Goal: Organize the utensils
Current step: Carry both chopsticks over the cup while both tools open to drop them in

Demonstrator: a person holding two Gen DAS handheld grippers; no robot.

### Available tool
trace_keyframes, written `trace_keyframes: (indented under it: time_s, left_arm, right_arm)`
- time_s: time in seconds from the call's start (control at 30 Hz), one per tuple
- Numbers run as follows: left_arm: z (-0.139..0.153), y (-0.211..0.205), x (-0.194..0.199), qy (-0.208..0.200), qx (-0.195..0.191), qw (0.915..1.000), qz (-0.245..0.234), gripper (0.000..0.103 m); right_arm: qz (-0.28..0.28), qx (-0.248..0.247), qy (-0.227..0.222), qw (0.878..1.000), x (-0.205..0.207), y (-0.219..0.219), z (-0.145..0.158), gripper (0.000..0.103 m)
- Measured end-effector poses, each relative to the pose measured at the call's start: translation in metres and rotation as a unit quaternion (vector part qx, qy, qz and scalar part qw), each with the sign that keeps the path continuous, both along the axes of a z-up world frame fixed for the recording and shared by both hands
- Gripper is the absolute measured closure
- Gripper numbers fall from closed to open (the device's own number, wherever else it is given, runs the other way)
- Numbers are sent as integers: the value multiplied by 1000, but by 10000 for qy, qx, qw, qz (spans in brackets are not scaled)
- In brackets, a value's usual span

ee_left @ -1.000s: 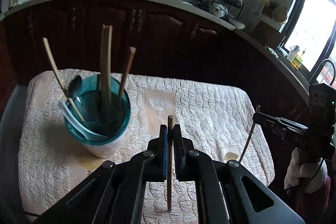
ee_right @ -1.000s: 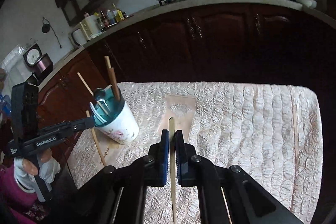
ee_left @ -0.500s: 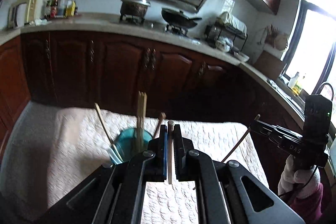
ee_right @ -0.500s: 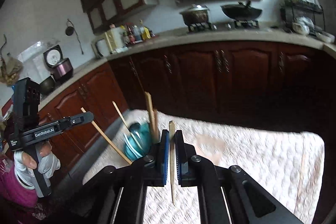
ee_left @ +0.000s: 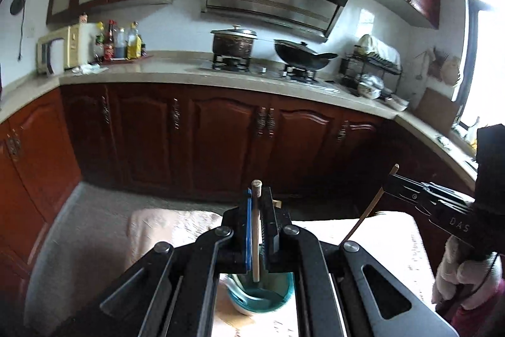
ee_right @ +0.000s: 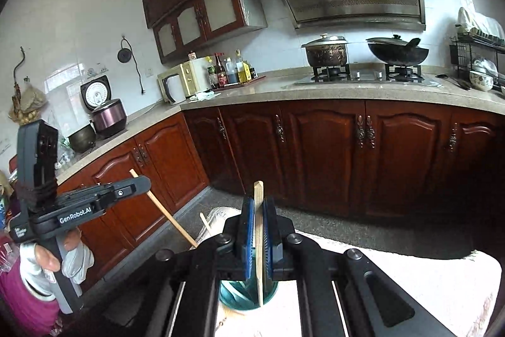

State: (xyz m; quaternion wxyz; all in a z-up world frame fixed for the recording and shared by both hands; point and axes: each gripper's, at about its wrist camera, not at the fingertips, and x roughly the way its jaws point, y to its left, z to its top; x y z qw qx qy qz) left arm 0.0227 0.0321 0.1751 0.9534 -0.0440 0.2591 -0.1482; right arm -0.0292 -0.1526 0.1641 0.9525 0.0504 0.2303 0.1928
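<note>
— Above the teal cup, what is your left gripper doing?

— Your left gripper has its two fingers pressed onto a round-tipped wooden chopstick. You hold it upright, and from the left wrist camera its lower end shows against the open mouth of the cup. I cannot tell whether the tip has passed the rim or touches anything inside.

— And your right gripper?

— Your right gripper pinches a second chopstick, a flat-topped one, upright between the blue pads. From the right wrist camera its lower end also lies over the cup's mouth, near the right side of the rim.

— Where does the cup stand?

— You have it on the pale quilted cloth covering the table, directly below both sets of fingers. Pale curved shapes, likely spoons, show inside it, though most of the cup is hidden behind the gripper bodies.

— Can you see each tool from the other side?

— Yes. Your right gripper appears at the right edge of the left wrist view, held by your gloved right hand, its chopstick slanting down toward the cup. Your left gripper appears at the left of the right wrist view, in your gloved left hand, its chopstick slanting down likewise.

— Anything behind?

— Dark red cabinets under a stone counter, a lidded pot and a wok on the hob.
</note>
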Motion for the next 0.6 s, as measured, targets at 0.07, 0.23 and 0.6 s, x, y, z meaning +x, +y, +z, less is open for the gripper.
trace_keyframes:
  time_s: [0.07, 0.23, 0.6]
  left_arm:
    - [-11, -2, 10, 131, 23, 9999, 7, 98]
    - [-42, -7, 30, 364, 222, 9990, 141, 98]
    - [-90, -18, 52, 849, 223, 9960, 161, 98]
  right_arm:
    - [-40, -73, 57, 9999, 13, 8, -6, 96]
    - [-26, -204, 278, 9994, 41, 22, -29, 96]
    - [170, -293, 939, 9950, 74, 28, -89, 96]
